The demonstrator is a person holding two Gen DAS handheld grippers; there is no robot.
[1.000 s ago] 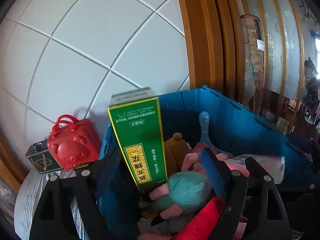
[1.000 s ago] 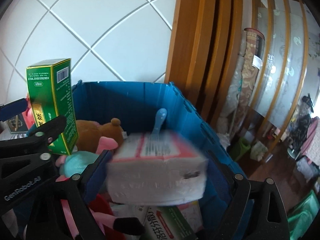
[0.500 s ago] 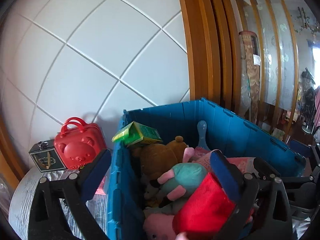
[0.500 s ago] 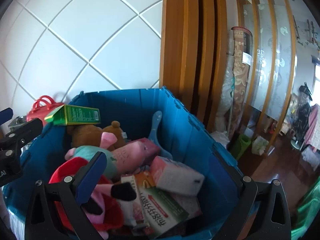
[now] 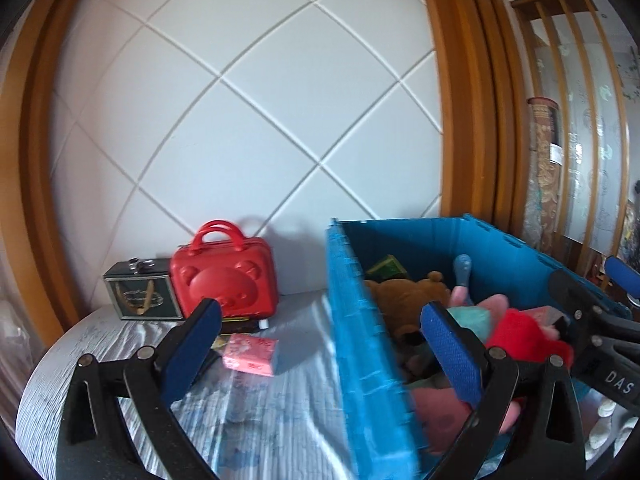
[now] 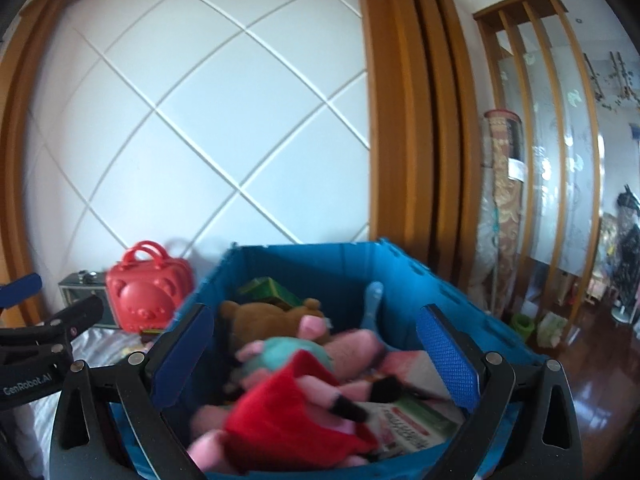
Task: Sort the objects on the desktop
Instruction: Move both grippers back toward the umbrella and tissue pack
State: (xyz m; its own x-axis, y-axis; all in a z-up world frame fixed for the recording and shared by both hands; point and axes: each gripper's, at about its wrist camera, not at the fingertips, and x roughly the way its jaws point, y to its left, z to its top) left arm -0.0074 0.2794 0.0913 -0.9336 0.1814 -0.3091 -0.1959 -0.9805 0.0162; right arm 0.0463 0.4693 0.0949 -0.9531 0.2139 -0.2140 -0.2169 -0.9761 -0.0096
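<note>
Blue crate (image 6: 320, 268) is seen ahead of both tongs, left (image 5: 320, 344) and right (image 6: 316, 344), each spread wide, nothing held.

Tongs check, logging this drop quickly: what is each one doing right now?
Left tongs: open, holding nothing.
Right tongs: open, holding nothing, over the blue bin.

White diamond-panelled wall (image 5: 248, 120), orange wooden frame (image 6: 404, 120), slatted glass partition (image 6: 552, 140)
</note>
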